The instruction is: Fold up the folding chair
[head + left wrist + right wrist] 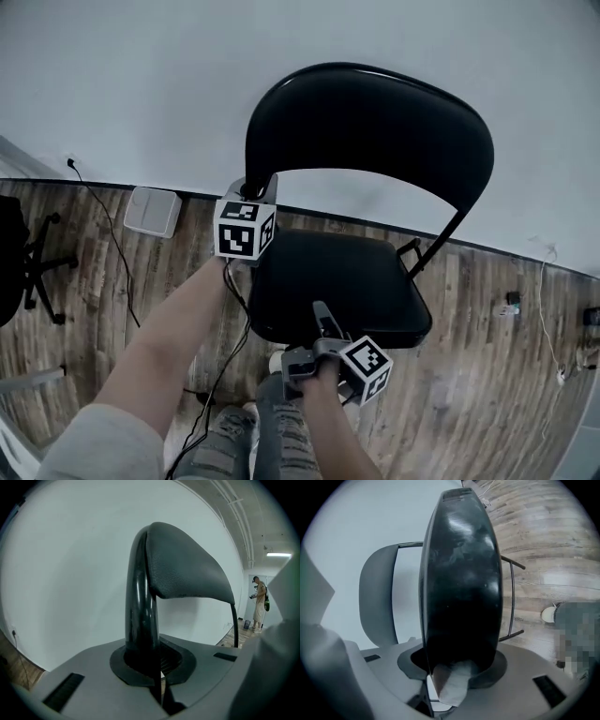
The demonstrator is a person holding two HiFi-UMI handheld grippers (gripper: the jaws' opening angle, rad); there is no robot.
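You have one black folding chair [356,272] in front of you. It stands on the wooden floor [469,375] close to the white wall [141,75], with its seat [459,583] toward you and its one curved backrest [187,569] toward the wall.

You are working with two grippers, and both have hold of the chair. Your left gripper [251,192] is up at the left side of the back. Its fingers are fully closed round the glossy frame tube [139,611], just below where the backrest pad starts. Your right gripper [324,323] is at the near front edge of the seat. Its fingers stand partly open, with the seat's edge pinched between them, and in its own view the seat runs away from them edge-on.

Two other things are on the floor to your left: one white box [152,210] against the wall and one office chair [19,262] at the picture's edge. One person [258,604] stands far off down the room.
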